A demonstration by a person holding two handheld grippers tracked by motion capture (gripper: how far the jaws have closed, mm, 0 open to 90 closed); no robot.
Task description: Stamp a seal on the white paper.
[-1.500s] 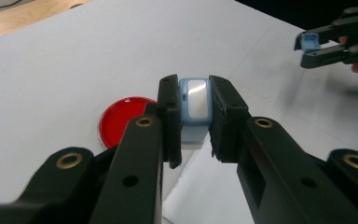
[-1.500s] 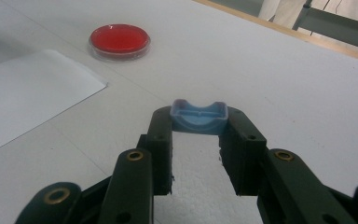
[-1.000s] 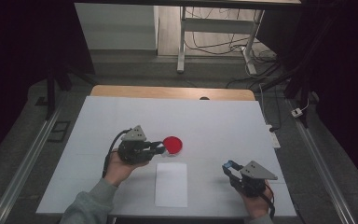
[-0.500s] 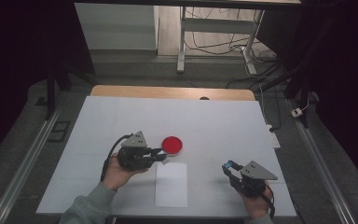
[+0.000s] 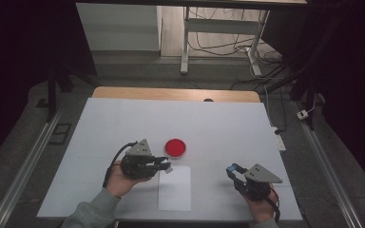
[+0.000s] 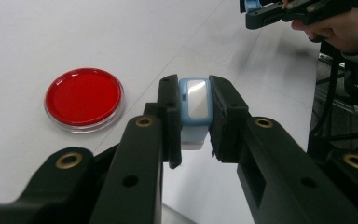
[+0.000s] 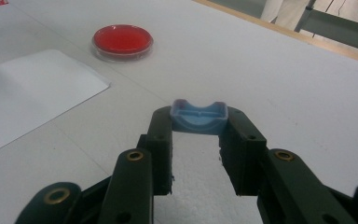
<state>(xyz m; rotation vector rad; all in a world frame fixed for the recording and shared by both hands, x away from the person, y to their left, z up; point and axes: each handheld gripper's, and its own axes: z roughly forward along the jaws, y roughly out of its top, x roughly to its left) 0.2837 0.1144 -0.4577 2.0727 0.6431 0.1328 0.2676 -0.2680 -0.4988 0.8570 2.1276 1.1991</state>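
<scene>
Shifted slightly toward the near edge of the white table (image 5: 123, 123) over the last second, the left gripper (image 5: 164, 165) is now seen just past the upper left corner of the white sheet of paper (image 5: 175, 187), while the right gripper (image 5: 232, 169) is kept where it was, to the right of that sheet. In the left gripper view, a light blue piece with a pale reflective face (image 6: 196, 109) is clamped upright between the black jaws, its lower end resting close to the paper's surface. In the right gripper view, a second blue piece, a shallow moulded part with a curved dip in its top edge (image 7: 198, 115), is pinched between the tips of the right jaws and held above the bare tabletop. A round red dish with a clear rim (image 5: 175, 147) is set on the table just beyond the paper, near the left gripper and well apart from the right one. Each tool is gripped by one of the person's hands, with a grey sleeve (image 5: 88, 213) seen at the left forearm. A wooden strip (image 5: 171, 94) is visible along the table's far edge.
</scene>
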